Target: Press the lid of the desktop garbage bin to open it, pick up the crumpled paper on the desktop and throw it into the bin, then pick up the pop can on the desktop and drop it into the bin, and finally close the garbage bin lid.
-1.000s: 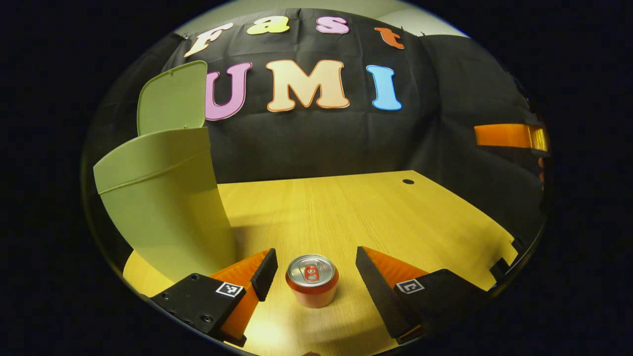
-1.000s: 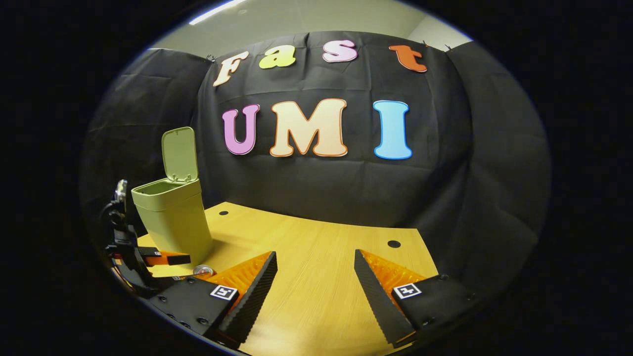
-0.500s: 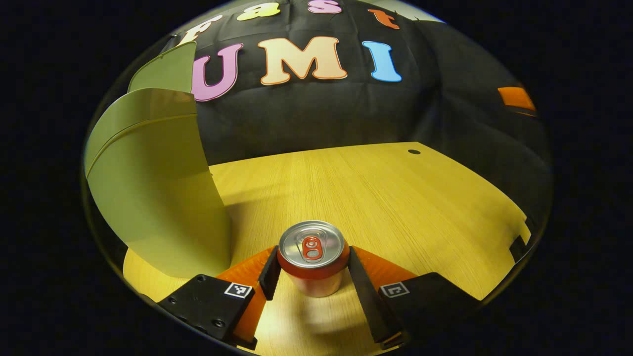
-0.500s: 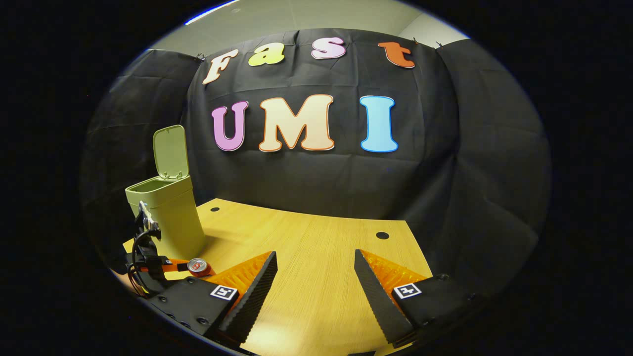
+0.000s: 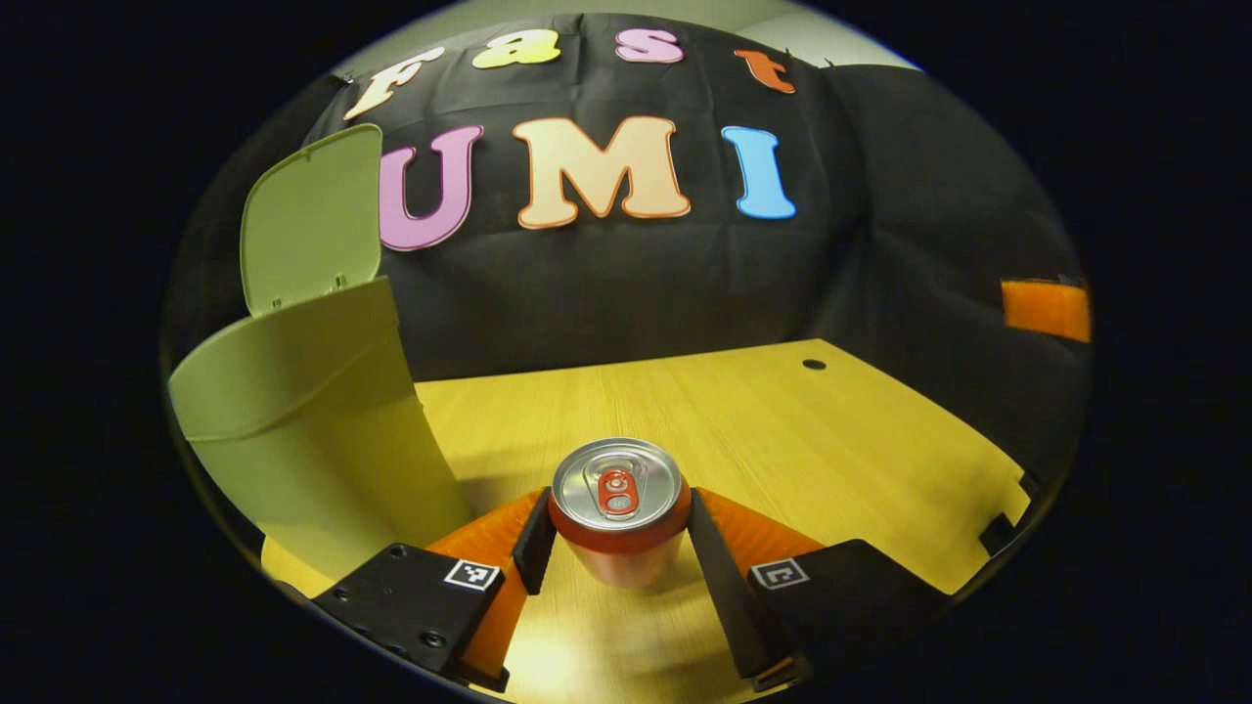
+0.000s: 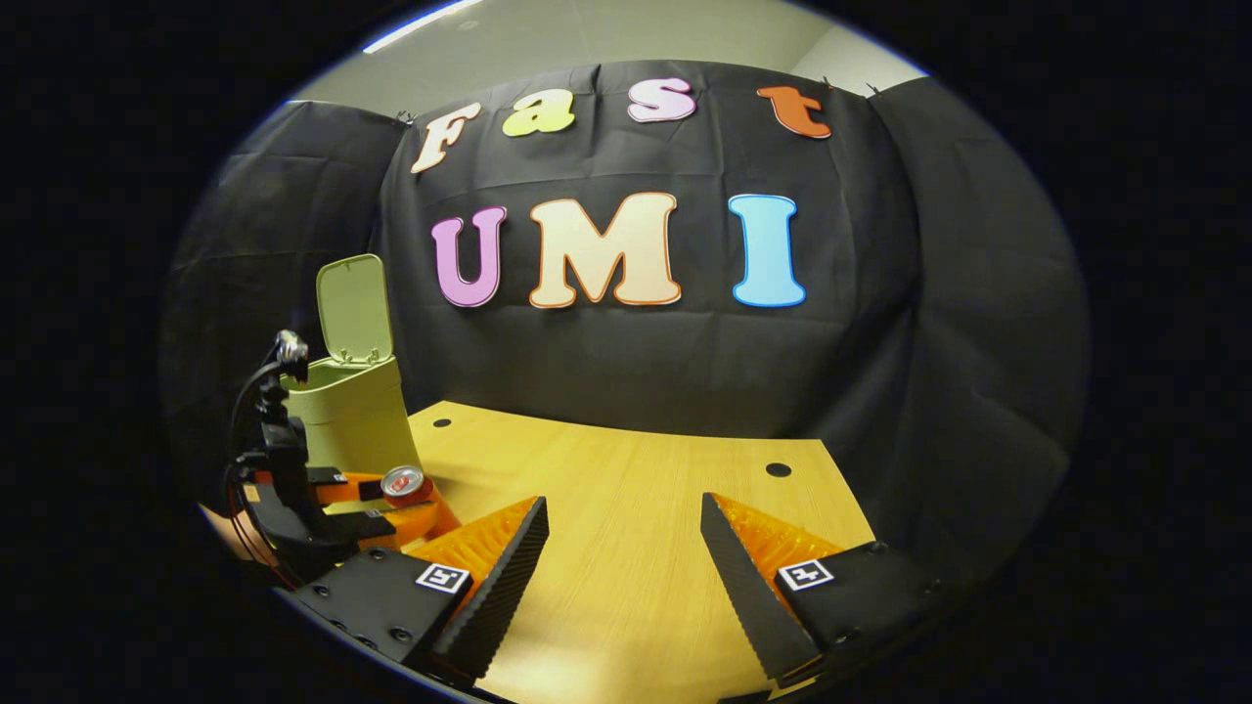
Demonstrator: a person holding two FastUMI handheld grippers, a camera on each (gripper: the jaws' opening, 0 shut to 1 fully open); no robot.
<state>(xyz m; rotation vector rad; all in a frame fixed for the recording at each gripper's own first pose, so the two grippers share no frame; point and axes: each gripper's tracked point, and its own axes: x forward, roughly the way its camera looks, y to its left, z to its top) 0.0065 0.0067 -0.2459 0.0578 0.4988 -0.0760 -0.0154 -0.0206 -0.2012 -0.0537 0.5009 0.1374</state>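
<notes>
The pop can [image 5: 616,508] sits low in the centre of the left gripper view, upright, its silver top and red tab facing the camera, with the left gripper [image 5: 614,533] clenched on it: one finger presses each side of its red body. Its base appears slightly above the wooden desktop [image 5: 782,430], though whether it has fully cleared the surface is hard to tell. Just to the can's left in that view stands the green garbage bin [image 5: 313,430], filling the left part of the frame, its lid [image 5: 311,220] standing upright and open at the upper left. In the right gripper view the same can [image 6: 403,483] appears small at the lower left, held by the left gripper [image 6: 377,489] right in front of the bin [image 6: 357,420], whose lid [image 6: 354,308] is raised above it. The right gripper [image 6: 624,567] is released, its fingers spread wide apart at the bottom of its own view over bare desktop [image 6: 626,489], grasping nothing and well apart from the can and the bin. An orange part of the right gripper [image 5: 1047,309] shows at the right edge of the left gripper view.
</notes>
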